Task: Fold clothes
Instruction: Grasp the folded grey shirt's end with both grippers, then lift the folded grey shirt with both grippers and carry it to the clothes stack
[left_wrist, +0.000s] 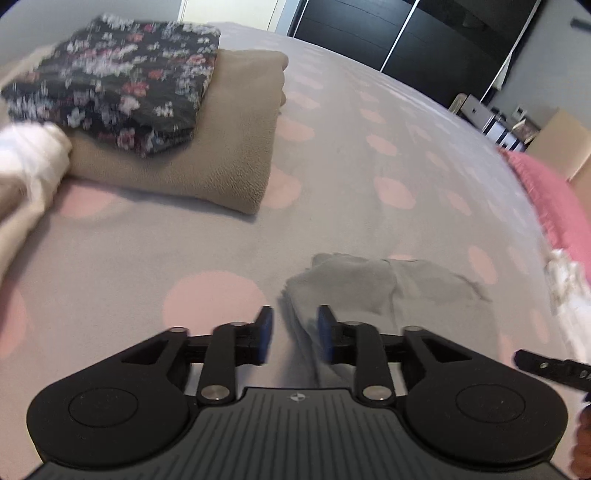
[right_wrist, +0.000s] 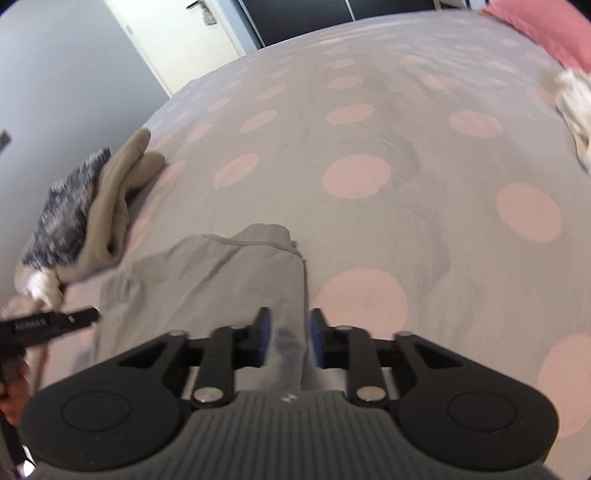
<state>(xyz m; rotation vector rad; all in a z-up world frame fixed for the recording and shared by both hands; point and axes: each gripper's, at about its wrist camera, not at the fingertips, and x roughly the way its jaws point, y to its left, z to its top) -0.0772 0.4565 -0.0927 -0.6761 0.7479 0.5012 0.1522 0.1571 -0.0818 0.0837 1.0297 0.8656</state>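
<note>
Spotted bedspread (left_wrist: 332, 155), folded pile (left_wrist: 177, 122), pink pillow (left_wrist: 546, 199)

txt: none legible | left tongs (right_wrist: 55, 323) side marking: too blurred to read

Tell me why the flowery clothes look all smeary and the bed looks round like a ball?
Left wrist view: motion blur smears the floral garment and the white cloth; the left gripper stays sharp. Right wrist view: the fisheye lens bulges the spotted bedspread, the grey garment looks soft, and the corners go dark.
</note>
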